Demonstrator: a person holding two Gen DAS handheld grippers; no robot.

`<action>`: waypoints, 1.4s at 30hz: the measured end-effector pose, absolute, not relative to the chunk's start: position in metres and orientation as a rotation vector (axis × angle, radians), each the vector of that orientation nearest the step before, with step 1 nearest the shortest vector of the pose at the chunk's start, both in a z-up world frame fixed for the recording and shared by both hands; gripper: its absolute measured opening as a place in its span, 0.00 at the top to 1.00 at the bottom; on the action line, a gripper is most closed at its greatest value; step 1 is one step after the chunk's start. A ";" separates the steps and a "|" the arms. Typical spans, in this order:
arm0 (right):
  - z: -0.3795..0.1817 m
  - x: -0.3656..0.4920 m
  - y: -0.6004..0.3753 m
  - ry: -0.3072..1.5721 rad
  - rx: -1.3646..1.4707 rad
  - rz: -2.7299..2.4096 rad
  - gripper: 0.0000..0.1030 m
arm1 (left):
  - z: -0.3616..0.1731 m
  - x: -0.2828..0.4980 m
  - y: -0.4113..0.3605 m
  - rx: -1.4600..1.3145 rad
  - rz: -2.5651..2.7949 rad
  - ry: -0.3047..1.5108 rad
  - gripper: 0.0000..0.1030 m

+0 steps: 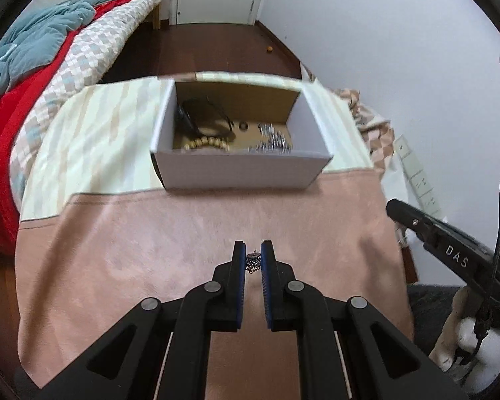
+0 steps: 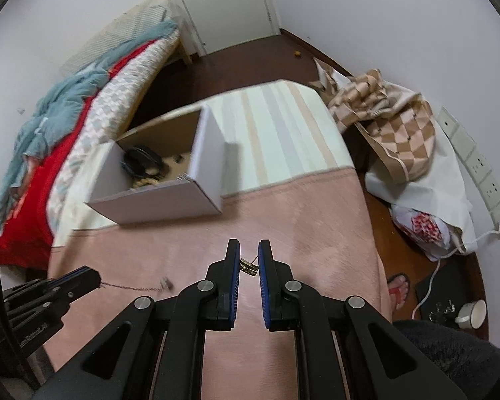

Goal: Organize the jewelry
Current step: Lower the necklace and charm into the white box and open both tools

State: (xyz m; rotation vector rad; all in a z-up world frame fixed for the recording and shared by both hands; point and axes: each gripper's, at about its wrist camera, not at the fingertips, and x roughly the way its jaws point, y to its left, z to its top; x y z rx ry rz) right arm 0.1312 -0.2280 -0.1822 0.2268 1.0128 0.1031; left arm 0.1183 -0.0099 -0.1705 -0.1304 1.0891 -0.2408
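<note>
Left wrist view: left gripper (image 1: 252, 256) pinches a pendant (image 1: 252, 260), right gripper (image 2: 249, 264) a clasp (image 2: 248, 266); beads (image 1: 206, 142) already boxed (image 1: 236, 168).

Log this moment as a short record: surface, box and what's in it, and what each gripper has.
surface: pink blanket over a striped cloth
box: open white cardboard box, at the far edge of the pink blanket
box contents: wooden bead bracelet, black cord, small ring, silvery pieces
left gripper: shut on a small dark ornament; a thin chain trails from its fingers
right gripper: shut on a small gold-coloured clasp
</note>
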 end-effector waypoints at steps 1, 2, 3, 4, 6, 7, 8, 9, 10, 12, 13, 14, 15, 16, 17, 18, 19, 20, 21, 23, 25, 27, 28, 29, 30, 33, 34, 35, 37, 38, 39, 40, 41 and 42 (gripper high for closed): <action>-0.175 0.133 -0.226 1.006 0.233 0.118 0.89 | -0.163 0.119 -0.007 -0.144 -0.244 1.079 0.94; -0.168 0.135 -0.223 0.998 0.233 0.133 0.89 | -0.154 0.121 -0.005 -0.154 -0.246 1.065 0.94; -0.158 0.138 -0.220 0.984 0.230 0.149 0.89 | -0.146 0.123 -0.003 -0.161 -0.250 1.050 0.94; -0.149 0.140 -0.216 0.973 0.228 0.163 0.89 | -0.136 0.125 -0.002 -0.166 -0.257 1.035 0.94; -0.130 0.148 -0.208 0.948 0.226 0.198 0.89 | -0.111 0.130 0.001 -0.178 -0.273 0.994 0.94; -0.123 0.151 -0.206 0.939 0.226 0.211 0.89 | -0.102 0.133 0.002 -0.179 -0.279 0.978 0.94; -0.113 0.157 -0.201 0.928 0.222 0.230 0.89 | -0.091 0.136 0.004 -0.182 -0.284 0.958 0.94; -0.104 0.163 -0.196 0.915 0.214 0.246 0.89 | -0.081 0.140 0.006 -0.183 -0.289 0.938 0.94; -0.097 0.168 -0.193 0.906 0.208 0.257 0.89 | -0.069 0.145 0.007 -0.182 -0.291 0.913 0.94; -0.083 0.184 -0.182 0.888 0.185 0.283 0.89 | -0.051 0.158 0.009 -0.174 -0.288 0.874 0.94; -0.078 0.191 -0.178 0.886 0.176 0.293 0.89 | -0.045 0.162 0.012 -0.172 -0.285 0.860 0.94; -0.075 0.200 -0.174 0.885 0.173 0.301 0.89 | -0.041 0.169 0.012 -0.164 -0.286 0.849 0.94; -0.074 0.211 -0.171 0.894 0.170 0.313 0.89 | -0.038 0.180 0.011 -0.145 -0.282 0.849 0.94; -0.074 0.219 -0.169 0.904 0.168 0.321 0.89 | -0.040 0.186 0.012 -0.141 -0.275 0.853 0.94; -0.075 0.230 -0.166 0.917 0.166 0.333 0.89 | -0.043 0.194 0.011 -0.136 -0.278 0.865 0.94; -0.078 0.242 -0.163 0.933 0.156 0.340 0.89 | -0.048 0.202 0.010 -0.123 -0.275 0.883 0.94; -0.080 0.250 -0.160 0.953 0.140 0.352 0.89 | -0.056 0.210 0.009 -0.118 -0.264 0.901 0.94; -0.086 0.262 -0.156 0.980 0.124 0.359 0.89 | -0.066 0.219 0.009 -0.113 -0.265 0.928 0.94; -0.093 0.274 -0.154 1.009 0.110 0.356 0.89 | -0.077 0.227 0.008 -0.106 -0.255 0.954 0.94; -0.110 0.290 -0.151 1.073 0.087 0.366 0.89 | -0.094 0.235 0.009 -0.099 -0.238 0.986 0.94; -0.126 0.302 -0.149 1.126 0.072 0.372 0.89 | -0.113 0.246 0.011 -0.094 -0.213 1.020 0.94; -0.145 0.315 -0.148 1.185 0.083 0.378 0.89 | -0.129 0.255 0.015 -0.100 -0.194 1.052 0.94; -0.152 0.319 -0.148 1.208 0.089 0.386 0.89 | -0.134 0.258 0.017 -0.103 -0.188 1.063 0.94; -0.160 0.323 -0.148 1.229 0.098 0.389 0.89 | -0.139 0.260 0.019 -0.110 -0.182 1.075 0.94; -0.167 0.327 -0.147 1.250 0.104 0.393 0.89 | -0.144 0.263 0.021 -0.115 -0.177 1.086 0.94; -0.185 0.334 -0.145 1.301 0.125 0.410 0.89 | -0.156 0.269 0.028 -0.134 -0.169 1.123 0.93; -0.191 0.337 -0.142 1.318 0.134 0.416 0.89 | -0.159 0.271 0.031 -0.147 -0.159 1.142 0.92; -0.196 0.339 -0.141 1.335 0.134 0.414 0.88 | -0.162 0.273 0.033 -0.154 -0.141 1.162 0.90; -0.205 0.343 -0.137 1.374 0.123 0.409 0.88 | -0.168 0.277 0.039 -0.171 -0.102 1.203 0.90; -0.207 0.343 -0.135 1.385 0.117 0.409 0.88 | -0.170 0.277 0.042 -0.179 -0.094 1.207 0.88; -0.209 0.344 -0.133 1.398 0.104 0.404 0.88 | -0.169 0.276 0.044 -0.185 -0.088 1.204 0.86; -0.210 0.343 -0.131 1.400 0.096 0.401 0.88 | -0.169 0.274 0.044 -0.183 -0.082 1.198 0.78; -0.210 0.343 -0.130 1.397 0.091 0.397 0.86 | -0.167 0.273 0.046 -0.176 -0.073 1.190 0.64; -0.210 0.343 -0.130 1.394 0.091 0.397 0.73 | -0.164 0.272 0.046 -0.166 -0.061 1.181 0.55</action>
